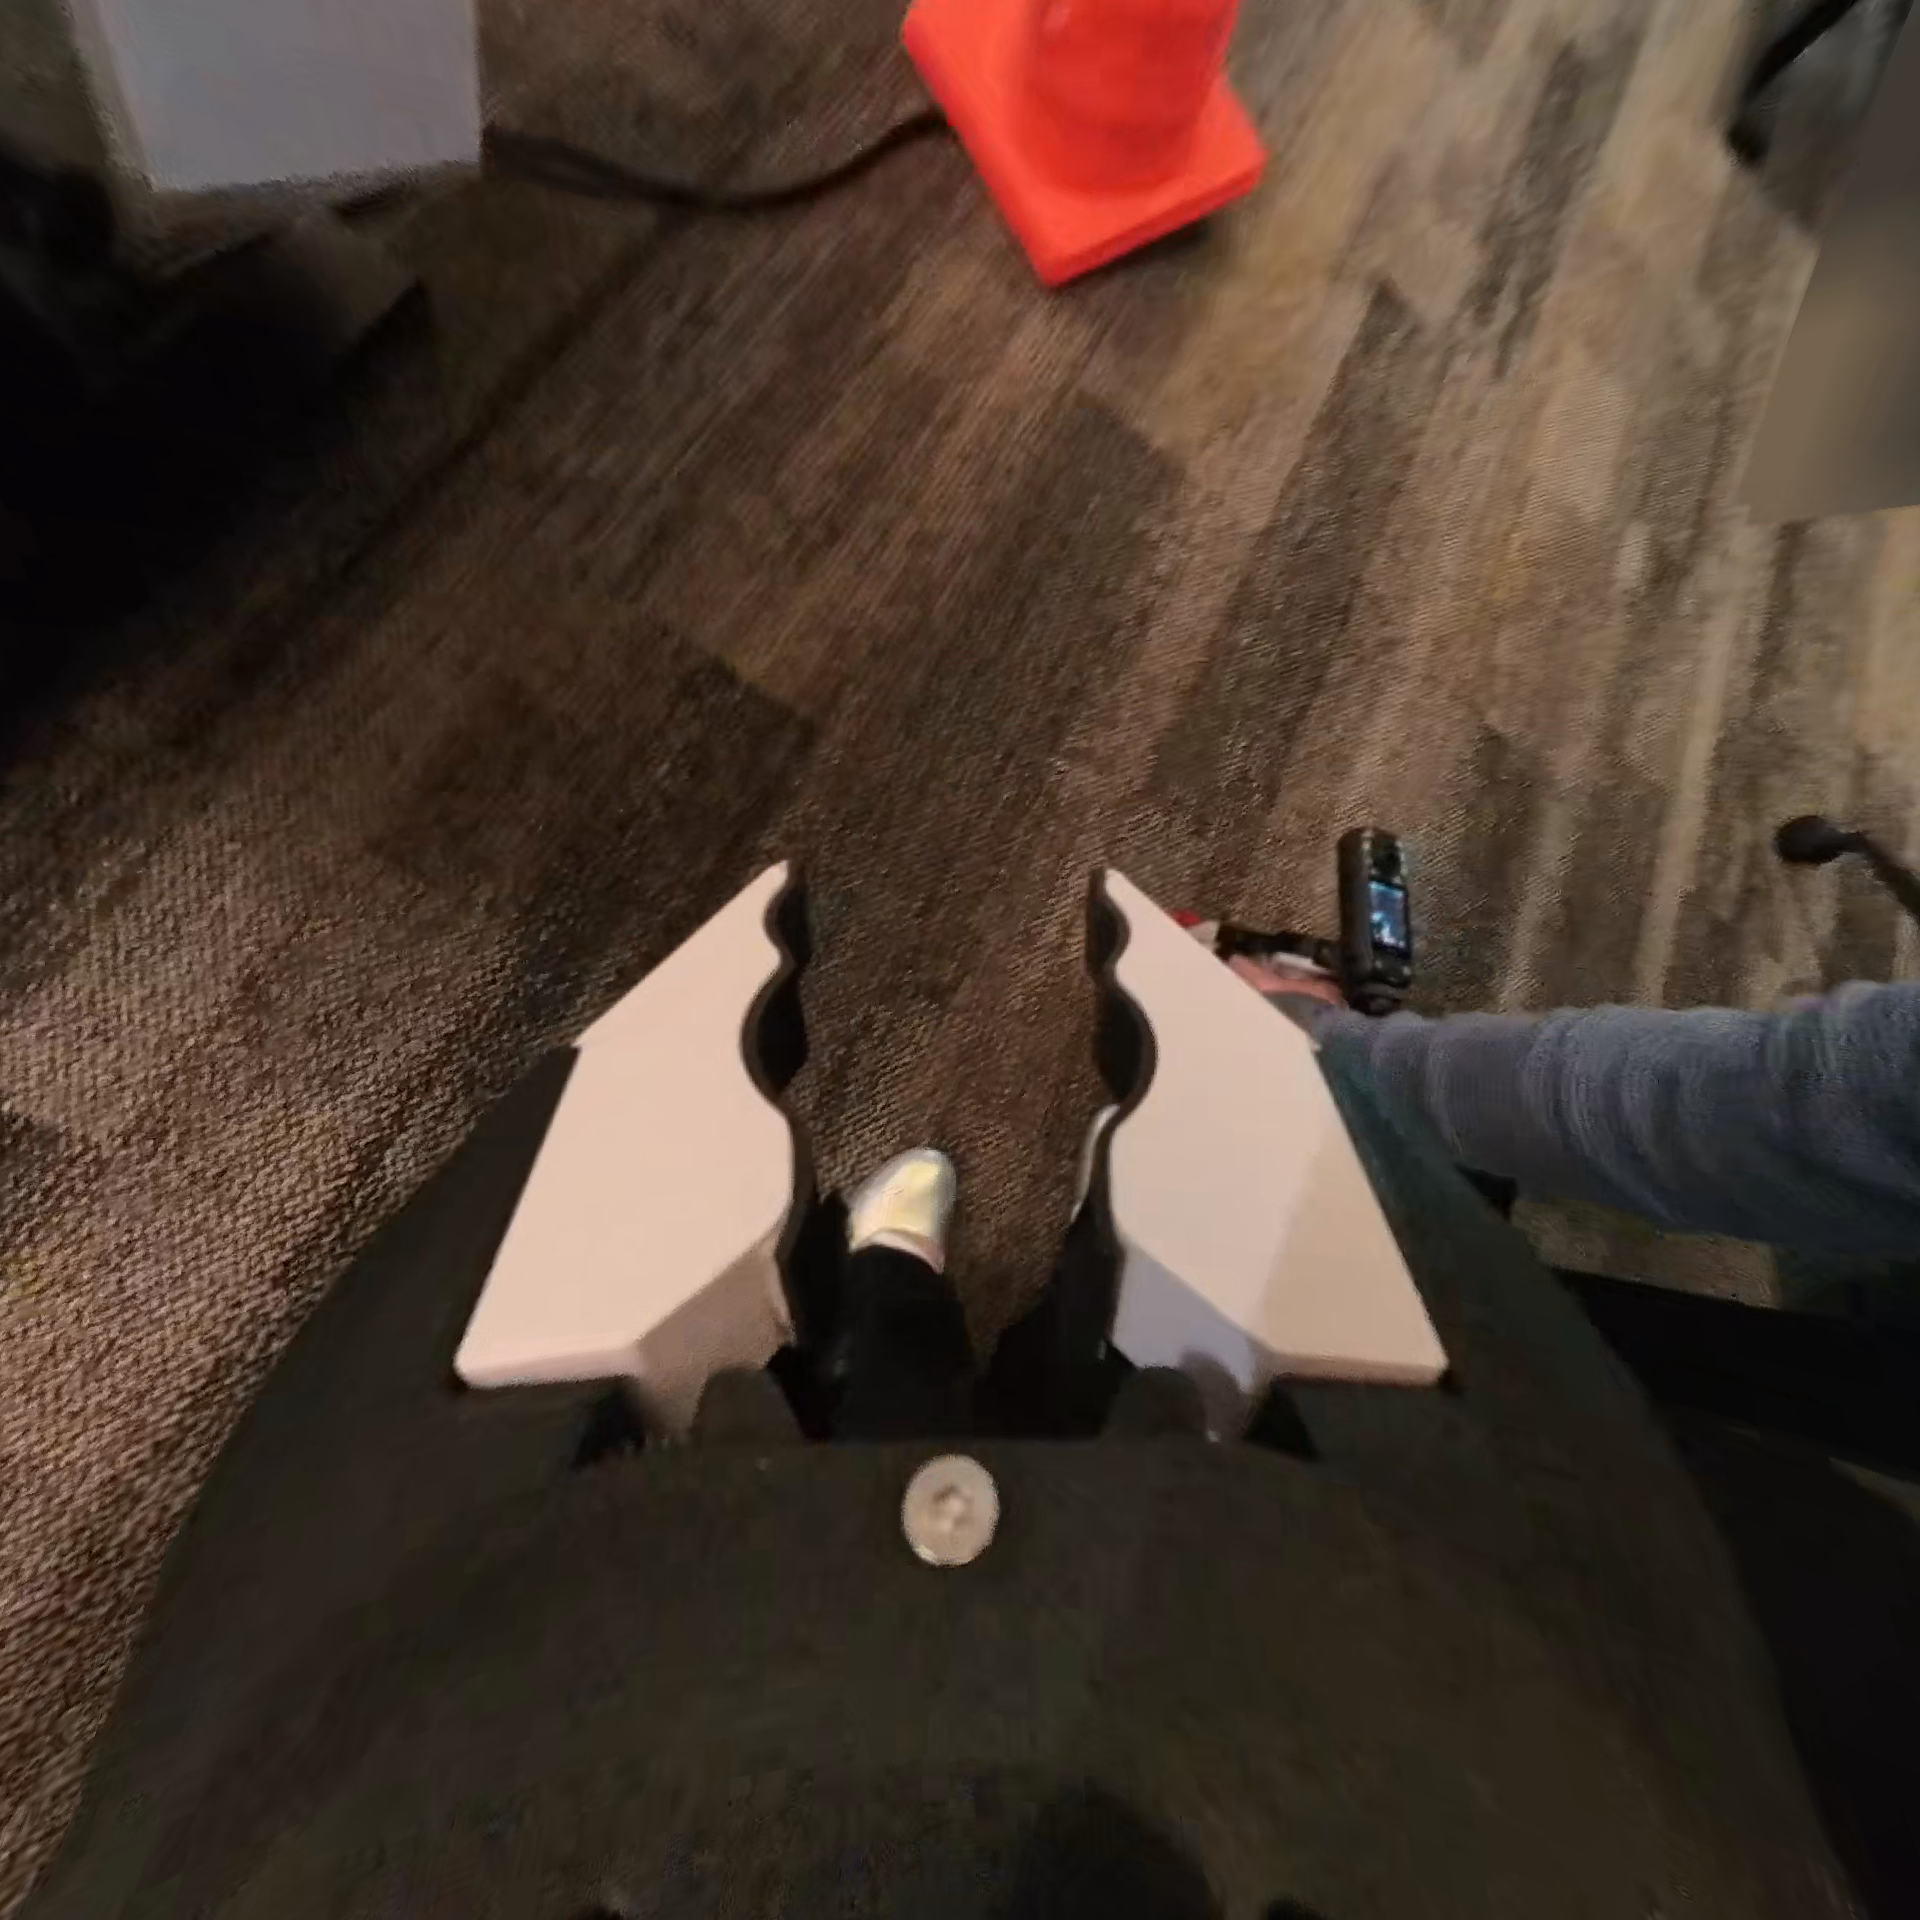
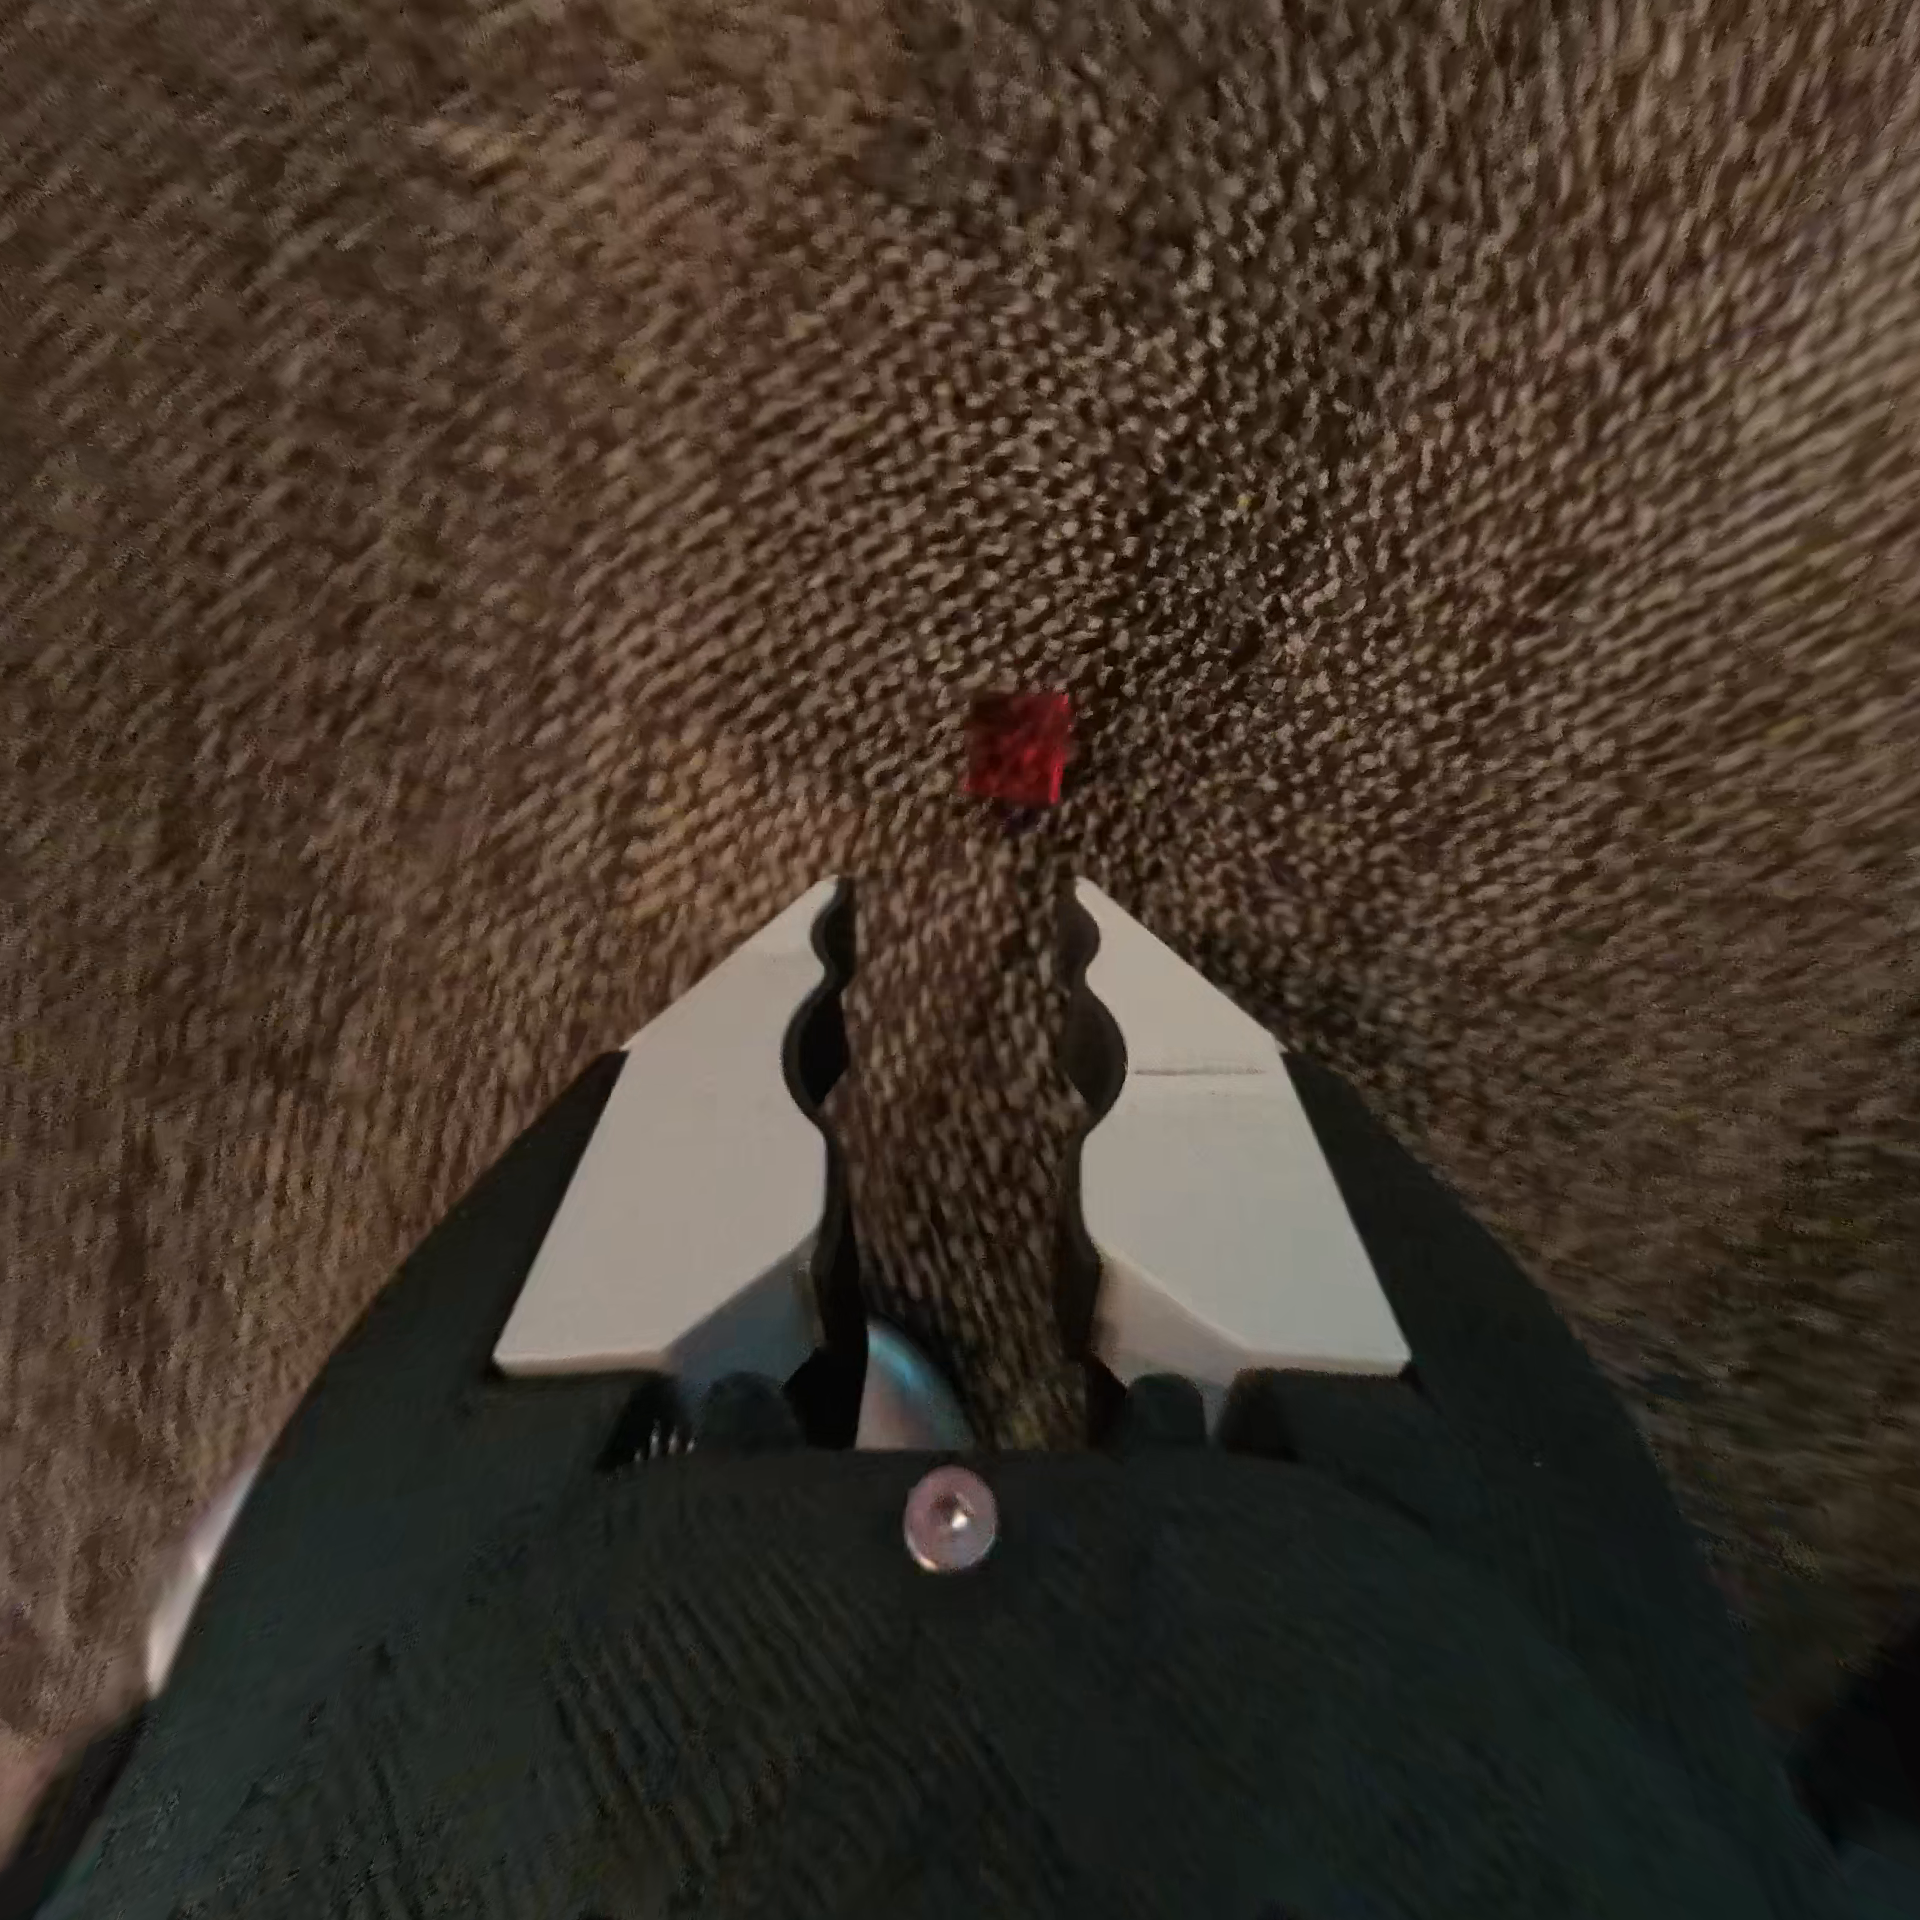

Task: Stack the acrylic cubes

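My left gripper [image 1: 948, 894] is open and empty, held above brown carpet [image 1: 727, 582]. An orange traffic cone [image 1: 1091, 125] stands on the carpet ahead of it. My right gripper [image 2: 956, 899] is open and empty, close above the carpet [image 2: 520, 520]. A small red cube [image 2: 1016, 758] lies on the carpet just beyond its fingertips, a little right of centre, not touched by either pad. The right gripper's camera [image 1: 1377, 914] and a blue sleeve [image 1: 1662, 1112] show at the right of the left wrist view.
A person's light shoe [image 1: 902, 1195] and dark trouser leg show between the left fingers, below. A white wall base [image 1: 291, 83] stands at the far left. A dark cable [image 1: 665, 177] lies on the carpet near the cone. A dark chair part [image 1: 1829, 842] is at the right edge. Tip to tip, the grippers are about 60 cm apart.
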A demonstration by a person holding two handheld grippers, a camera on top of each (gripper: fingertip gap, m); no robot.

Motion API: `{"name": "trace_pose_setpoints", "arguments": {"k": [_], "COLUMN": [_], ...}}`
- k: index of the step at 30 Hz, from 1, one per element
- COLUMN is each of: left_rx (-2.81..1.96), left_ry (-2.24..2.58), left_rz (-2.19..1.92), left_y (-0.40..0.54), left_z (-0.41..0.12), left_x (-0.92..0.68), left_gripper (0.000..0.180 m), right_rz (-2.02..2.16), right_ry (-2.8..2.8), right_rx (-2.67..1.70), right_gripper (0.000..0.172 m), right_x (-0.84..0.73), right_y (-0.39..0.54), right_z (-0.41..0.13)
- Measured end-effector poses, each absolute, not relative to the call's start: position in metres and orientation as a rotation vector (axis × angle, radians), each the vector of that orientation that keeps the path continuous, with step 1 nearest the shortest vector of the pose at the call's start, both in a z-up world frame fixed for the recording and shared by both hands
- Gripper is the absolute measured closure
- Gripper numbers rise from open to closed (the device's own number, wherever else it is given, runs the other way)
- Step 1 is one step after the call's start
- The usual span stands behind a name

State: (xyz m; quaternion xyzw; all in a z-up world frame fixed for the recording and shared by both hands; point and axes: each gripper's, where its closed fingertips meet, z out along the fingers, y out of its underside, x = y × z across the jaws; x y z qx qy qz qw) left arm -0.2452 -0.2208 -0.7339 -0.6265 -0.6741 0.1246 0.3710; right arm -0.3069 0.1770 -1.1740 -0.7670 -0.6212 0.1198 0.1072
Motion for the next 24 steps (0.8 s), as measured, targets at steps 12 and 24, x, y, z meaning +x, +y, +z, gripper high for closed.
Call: {"name": "trace_pose_setpoints", "arguments": {"k": [12, 24], "left_rx": [-1.773, -1.495], "left_ry": [-1.778, -1.155], "left_rz": [0.277, -0.434], "left_y": [-0.226, -0.03], "left_z": [-0.742, -0.473], "left_x": [-0.245, -0.328], "left_gripper": [0.13, 0.136], "right_rz": [0.221, 0.266], "right_ry": [-1.816, -1.883], "right_rx": [-2.392, -2.34], "right_gripper": [0.148, 0.148], "right_x": [-0.332, -0.14], "right_y": [0.195, 0.2], "right_z": [-1.2, -0.818]}}
